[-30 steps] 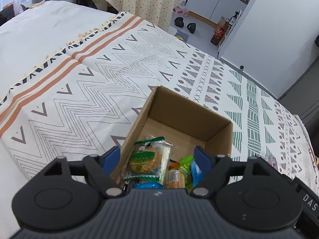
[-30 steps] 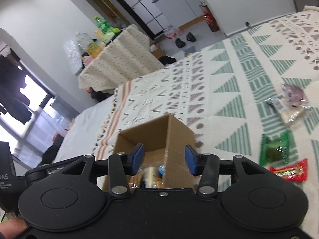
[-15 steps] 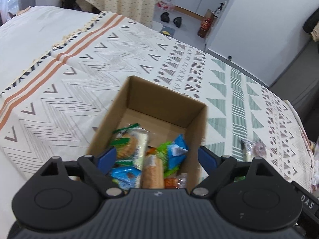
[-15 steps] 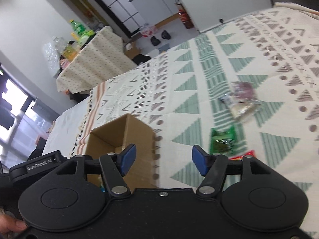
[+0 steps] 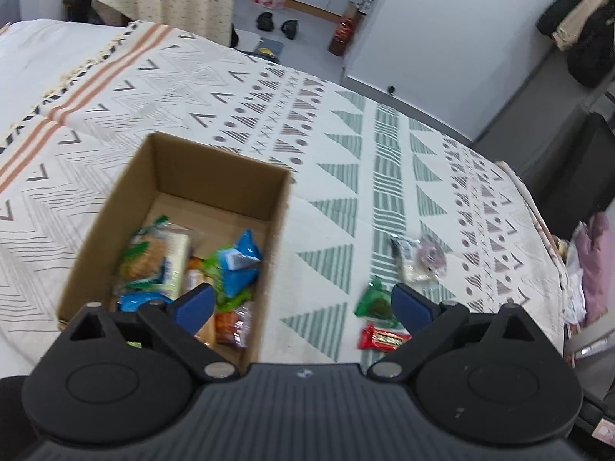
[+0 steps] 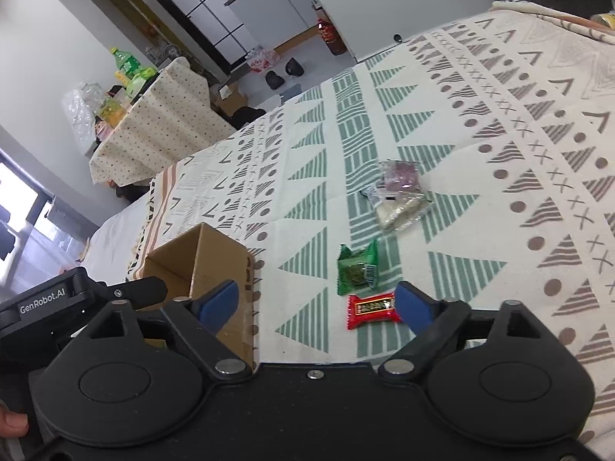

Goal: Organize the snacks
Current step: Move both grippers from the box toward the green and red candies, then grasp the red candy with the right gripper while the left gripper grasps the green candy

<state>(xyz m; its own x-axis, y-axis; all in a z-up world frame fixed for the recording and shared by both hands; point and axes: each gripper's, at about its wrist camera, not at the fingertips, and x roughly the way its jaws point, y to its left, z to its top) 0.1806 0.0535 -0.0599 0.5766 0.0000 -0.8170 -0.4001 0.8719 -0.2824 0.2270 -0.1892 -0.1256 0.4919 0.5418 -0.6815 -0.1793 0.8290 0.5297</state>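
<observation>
Cardboard box (image 5: 215, 176) on patterned bedspread (image 5: 346, 134), part-filled with wrapped snacks. I judge step in hand: fetching loose items beside box. Red candy bar (image 6: 371, 309), green packet (image 6: 356, 272), clear pouches (image 6: 398, 196) lie on cloth, right of box. Right gripper (image 6: 317, 303) wide apart, empty, red bar just before right finger. Left gripper (image 5: 303, 303) wide, empty. Next move calls for centring jaws on red bar, then descent. Box contents blurred; pouch labels unreadable; box near wall hidden by gripper body.
</observation>
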